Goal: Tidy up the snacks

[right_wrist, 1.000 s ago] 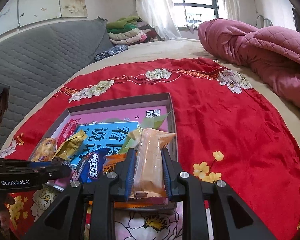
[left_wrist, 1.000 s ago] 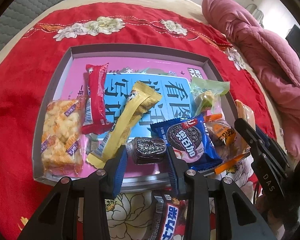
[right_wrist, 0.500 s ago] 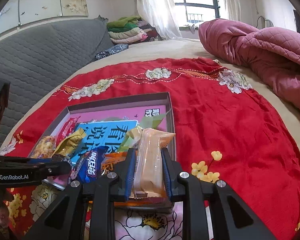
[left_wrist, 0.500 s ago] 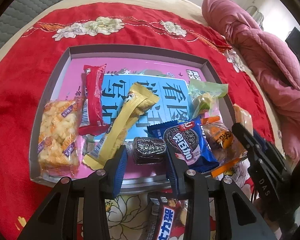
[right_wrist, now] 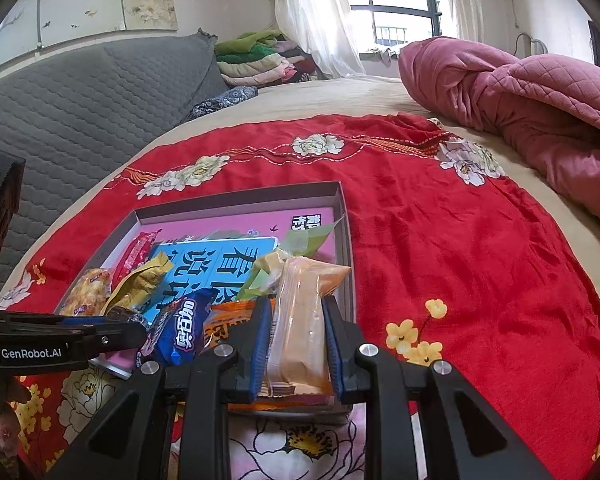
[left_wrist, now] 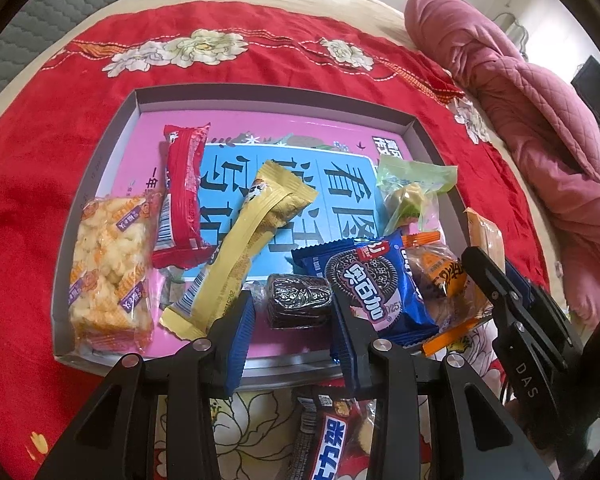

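A grey-rimmed tray (left_wrist: 260, 92) with a pink floor lies on the red cloth and holds several snack packets. My left gripper (left_wrist: 296, 326) hangs over its near edge, shut on a dark foil-wrapped snack (left_wrist: 298, 300). Beside that snack lie a blue cookie packet (left_wrist: 372, 284) and a gold bar (left_wrist: 252, 232). My right gripper (right_wrist: 298, 344) is shut on an upright orange wafer packet (right_wrist: 300, 320) at the tray's near right corner (right_wrist: 346, 240). In the left wrist view this packet (left_wrist: 486, 236) stands just beyond the right gripper's dark finger (left_wrist: 496, 280).
Also in the tray are a rice-cracker packet (left_wrist: 108, 268), a red packet (left_wrist: 182, 192), a green packet (left_wrist: 412, 192) and an orange packet (left_wrist: 440, 276). A chocolate bar (left_wrist: 332, 440) lies on the cloth below the tray. A pink quilt (right_wrist: 520, 92) is bunched at the right.
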Available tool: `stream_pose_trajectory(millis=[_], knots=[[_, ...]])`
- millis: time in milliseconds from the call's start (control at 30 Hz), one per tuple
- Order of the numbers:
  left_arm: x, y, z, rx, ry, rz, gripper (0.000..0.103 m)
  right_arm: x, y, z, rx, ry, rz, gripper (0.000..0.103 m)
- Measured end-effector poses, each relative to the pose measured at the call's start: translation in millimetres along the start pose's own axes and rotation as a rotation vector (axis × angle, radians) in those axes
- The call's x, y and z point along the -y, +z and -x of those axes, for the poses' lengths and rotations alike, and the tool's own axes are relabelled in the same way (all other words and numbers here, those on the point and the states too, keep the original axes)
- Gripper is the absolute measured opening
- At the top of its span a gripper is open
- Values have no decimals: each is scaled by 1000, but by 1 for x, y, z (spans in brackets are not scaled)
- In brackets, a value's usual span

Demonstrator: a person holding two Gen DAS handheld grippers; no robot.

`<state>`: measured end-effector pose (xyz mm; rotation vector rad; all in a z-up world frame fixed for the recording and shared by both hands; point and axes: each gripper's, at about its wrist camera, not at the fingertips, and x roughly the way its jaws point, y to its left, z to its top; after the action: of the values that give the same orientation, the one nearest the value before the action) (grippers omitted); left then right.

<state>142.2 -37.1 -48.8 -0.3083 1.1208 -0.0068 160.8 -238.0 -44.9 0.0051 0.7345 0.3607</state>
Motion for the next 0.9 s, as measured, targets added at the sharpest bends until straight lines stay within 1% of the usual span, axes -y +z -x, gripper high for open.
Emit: stream_pose_trajectory(millis=[200,333,633,667,733,900], knots=[[0,0,0,-3,-1,1,40,2,0,1,-2,7,-13,26],[0,0,0,-3,-2,1,40,5,0,0,-4,9,-25,30],[-1,0,-1,-6,-13,12,40,9,0,2,2,11,-47,32],[-1,0,0,-5,-15,13,40,9,1,2,5,11,-47,33],[-1,0,0,-5,-16,14,40,9,1,3,9,15,-51,40],[-1,0,1,-5,-16,14,40,9,1,5,18,20,-54,41]])
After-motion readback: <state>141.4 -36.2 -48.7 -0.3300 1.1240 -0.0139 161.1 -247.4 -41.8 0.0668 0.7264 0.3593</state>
